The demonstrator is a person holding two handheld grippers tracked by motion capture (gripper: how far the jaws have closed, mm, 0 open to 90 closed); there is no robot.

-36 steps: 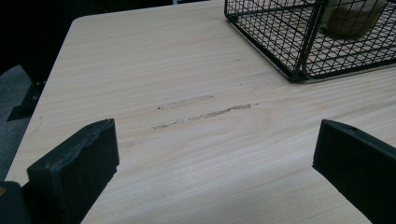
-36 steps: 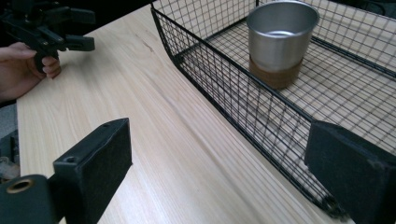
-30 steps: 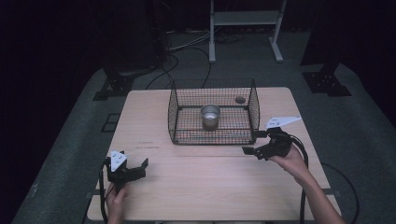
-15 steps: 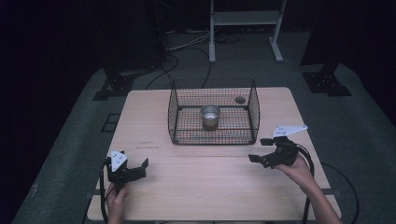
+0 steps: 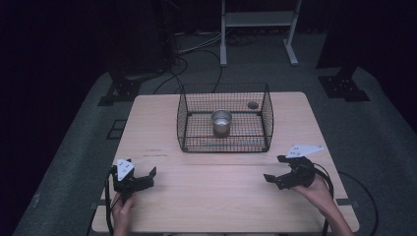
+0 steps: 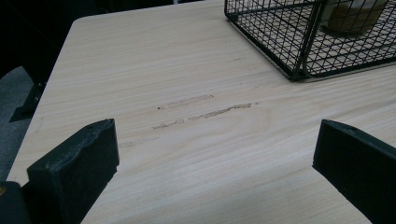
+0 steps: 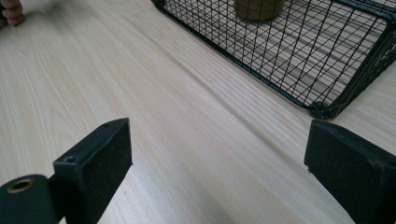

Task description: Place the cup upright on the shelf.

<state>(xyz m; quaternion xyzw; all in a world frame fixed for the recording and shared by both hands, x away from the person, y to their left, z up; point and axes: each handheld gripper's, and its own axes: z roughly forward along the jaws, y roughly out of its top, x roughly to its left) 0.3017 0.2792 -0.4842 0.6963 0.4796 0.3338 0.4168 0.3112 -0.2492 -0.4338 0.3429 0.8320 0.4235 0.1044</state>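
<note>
Both my jaws gape empty: left gripper at seven o'clock, right gripper at four; probably reaching the cup in the basket next.

Black wire basket, silver cup, pale wooden table.

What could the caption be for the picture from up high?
Two open grippers, left gripper and right gripper, rest near a wire basket holding a metal cup.
</note>
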